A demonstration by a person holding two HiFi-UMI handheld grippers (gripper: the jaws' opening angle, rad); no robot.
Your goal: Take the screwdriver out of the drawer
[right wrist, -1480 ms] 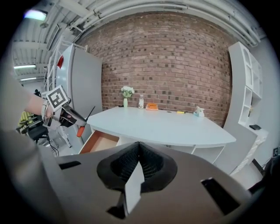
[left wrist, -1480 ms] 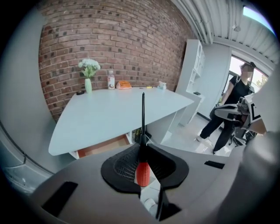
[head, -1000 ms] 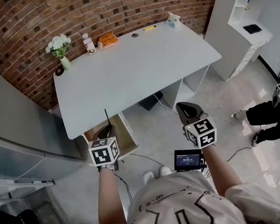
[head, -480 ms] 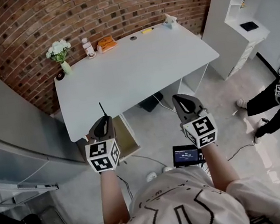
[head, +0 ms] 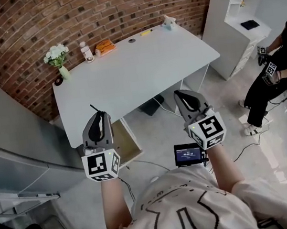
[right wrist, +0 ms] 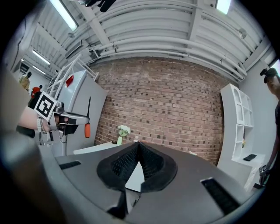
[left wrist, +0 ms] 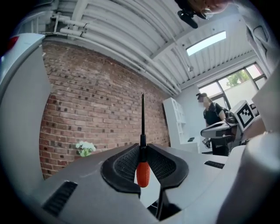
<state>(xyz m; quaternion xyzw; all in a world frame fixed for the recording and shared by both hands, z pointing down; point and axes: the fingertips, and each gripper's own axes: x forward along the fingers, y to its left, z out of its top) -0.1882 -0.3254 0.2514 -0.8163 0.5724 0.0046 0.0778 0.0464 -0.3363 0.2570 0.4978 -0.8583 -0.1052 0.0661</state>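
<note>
Head view — left gripper [head: 99, 116], jaws tight on screwdriver [left wrist: 143, 169], higher than before — right gripper [head: 179, 93] closed.

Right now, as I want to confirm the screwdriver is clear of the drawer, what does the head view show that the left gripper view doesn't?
Only the head view: the open drawer under the table. Only the left gripper view: the orange handle of the screwdriver, pinched between the left gripper's tongs. Both: its black shaft standing up, the flowers, the brick wall.
</note>
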